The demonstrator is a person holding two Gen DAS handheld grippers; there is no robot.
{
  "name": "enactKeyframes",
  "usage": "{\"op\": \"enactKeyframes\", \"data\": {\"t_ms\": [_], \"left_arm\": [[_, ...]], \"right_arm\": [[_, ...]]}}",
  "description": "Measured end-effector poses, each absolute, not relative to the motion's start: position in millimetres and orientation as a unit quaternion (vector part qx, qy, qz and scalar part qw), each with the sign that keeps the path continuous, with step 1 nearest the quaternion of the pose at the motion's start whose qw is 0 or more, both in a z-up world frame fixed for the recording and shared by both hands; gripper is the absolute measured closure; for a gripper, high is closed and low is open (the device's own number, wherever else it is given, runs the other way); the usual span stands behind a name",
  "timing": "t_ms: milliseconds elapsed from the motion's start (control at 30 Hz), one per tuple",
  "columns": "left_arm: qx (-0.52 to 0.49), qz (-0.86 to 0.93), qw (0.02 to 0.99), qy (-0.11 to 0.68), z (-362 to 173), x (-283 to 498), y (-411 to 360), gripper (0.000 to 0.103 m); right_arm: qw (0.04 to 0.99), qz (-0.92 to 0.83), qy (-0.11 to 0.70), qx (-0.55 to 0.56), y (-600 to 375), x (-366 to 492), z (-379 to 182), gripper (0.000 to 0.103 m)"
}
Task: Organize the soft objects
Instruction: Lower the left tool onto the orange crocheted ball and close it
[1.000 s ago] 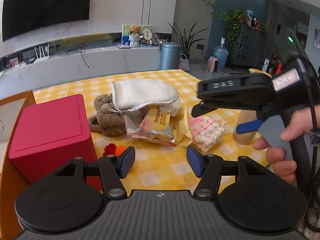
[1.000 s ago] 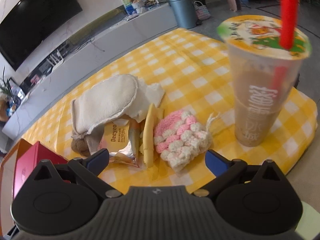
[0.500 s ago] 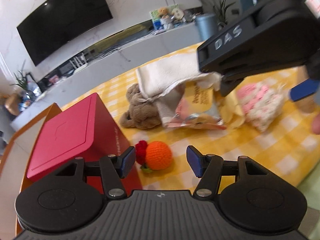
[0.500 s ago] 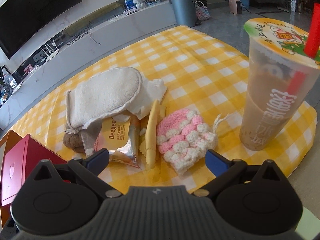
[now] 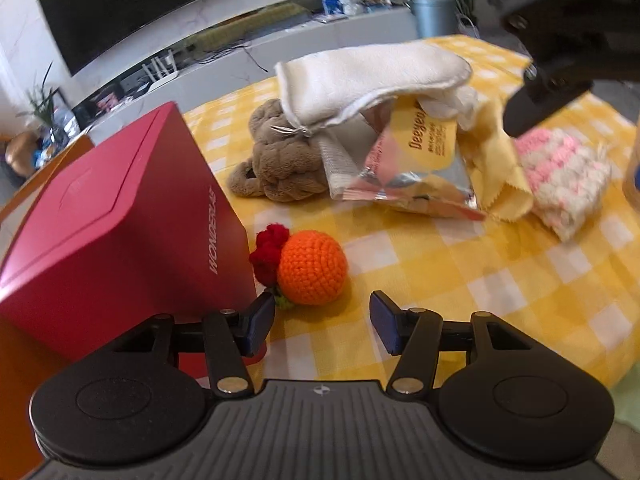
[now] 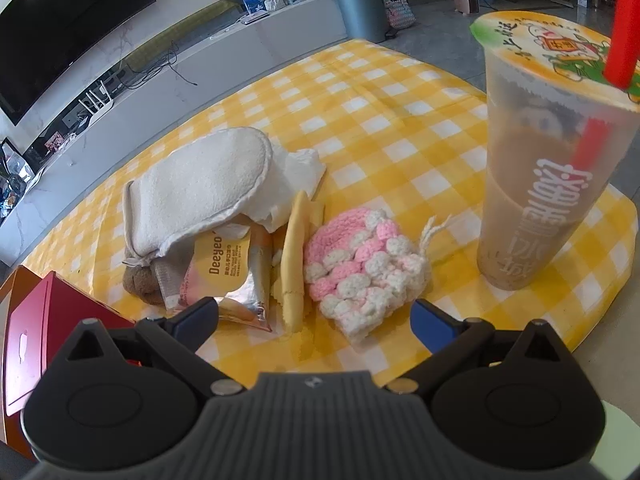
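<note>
An orange crocheted ball [image 5: 312, 268] with a red tuft lies on the yellow checked cloth beside a red box [image 5: 120, 232]. My left gripper [image 5: 322, 322] hovers just short of the ball with its jaws closing; the ball sits beyond the tips, untouched. Farther back is a pile: a white mitt [image 5: 372, 76], a brown plush [image 5: 280, 160], a foil snack packet [image 5: 416, 160] and a yellow cloth [image 5: 500, 168]. My right gripper [image 6: 316, 320] stands wide open over the near edge of a pink-and-white crocheted pouch [image 6: 360, 268], holding nothing.
A tall sealed milk-tea cup [image 6: 548, 184] with a red straw stands right of the pouch, near the table's rim. The red box [image 6: 40, 340] sits at the left table edge. The right gripper's black body [image 5: 560, 40] hangs at the upper right of the left wrist view.
The left gripper has tipped down and come closer to the orange ball, which now lies just ahead of its tips; its jaws have narrowed slightly. The right gripper has stayed almost still.
</note>
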State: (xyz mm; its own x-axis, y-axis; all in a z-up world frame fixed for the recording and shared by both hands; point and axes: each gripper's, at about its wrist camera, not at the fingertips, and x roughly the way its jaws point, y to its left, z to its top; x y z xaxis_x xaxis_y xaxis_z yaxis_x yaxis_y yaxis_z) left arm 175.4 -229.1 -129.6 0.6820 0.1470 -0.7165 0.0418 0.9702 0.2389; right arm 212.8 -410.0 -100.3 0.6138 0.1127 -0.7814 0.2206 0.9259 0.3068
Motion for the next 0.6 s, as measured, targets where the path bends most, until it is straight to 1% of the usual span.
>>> {"op": "enactKeyframes", "data": {"t_ms": [33, 100, 167, 200, 267, 333, 533, 600], "left_arm": [[0.111, 0.032, 0.912, 0.394, -129.9, 174.1, -228.4, 0.038], [0.096, 0.044, 0.917, 0.384, -131.0, 171.8, -226.8, 0.045], [0.089, 0.057, 0.922, 0.373, -131.9, 168.9, -225.3, 0.061], [0.091, 0.057, 0.922, 0.371, -131.7, 166.4, -225.5, 0.064], [0.096, 0.049, 0.922, 0.372, -131.0, 162.2, -225.9, 0.087], [0.100, 0.044, 0.919, 0.379, -130.1, 159.2, -227.0, 0.101], [0.082, -0.014, 0.921, 0.381, -119.4, 143.9, -220.5, 0.102], [0.059, -0.035, 0.925, 0.374, -113.3, 136.6, -214.7, 0.102]], "right_arm": [[0.878, -0.031, 0.439, 0.189, -409.6, 212.5, -100.2, 0.003], [0.878, -0.032, 0.439, 0.187, -408.9, 211.9, -100.3, 0.003], [0.878, -0.032, 0.439, 0.187, -408.9, 211.6, -100.2, 0.003], [0.878, -0.032, 0.439, 0.187, -408.8, 211.7, -100.2, 0.003], [0.878, -0.034, 0.440, 0.186, -408.8, 211.6, -100.3, 0.003], [0.878, -0.035, 0.440, 0.184, -408.3, 212.3, -100.5, 0.003], [0.878, -0.036, 0.444, 0.175, -407.3, 212.1, -101.7, 0.003], [0.878, -0.037, 0.445, 0.174, -408.0, 212.1, -102.2, 0.003]]}}
